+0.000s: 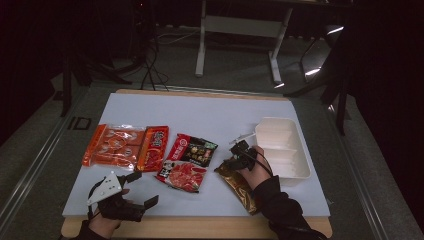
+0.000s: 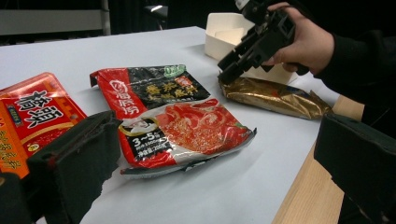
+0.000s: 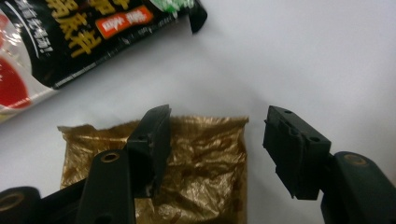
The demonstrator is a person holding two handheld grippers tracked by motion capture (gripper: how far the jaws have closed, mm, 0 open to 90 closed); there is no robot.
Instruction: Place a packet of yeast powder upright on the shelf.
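A crinkled gold packet [image 1: 236, 186] lies on the white mat near the front right. My right gripper [image 1: 231, 161] hangs just over its far end, held by a hand in a black sleeve. In the right gripper view the gold packet [image 3: 201, 158] lies under the right gripper [image 3: 215, 116]: one jaw is over the foil, the other past its edge, and the pads do not press on it. The left gripper view shows this gripper [image 2: 226, 70] tipped down at the gold packet [image 2: 275, 98]. My left gripper [image 1: 145, 188] rests open at the front left, with nothing between its jaws.
A red and black packet [image 1: 192, 150] lies mid-table, just left of the gold one. An orange packet [image 1: 112, 146] and a red packet [image 1: 154, 147] sit farther left. A white tray [image 1: 300, 170] stands right of my right hand. The wooden table edge [image 1: 200, 227] runs along the front.
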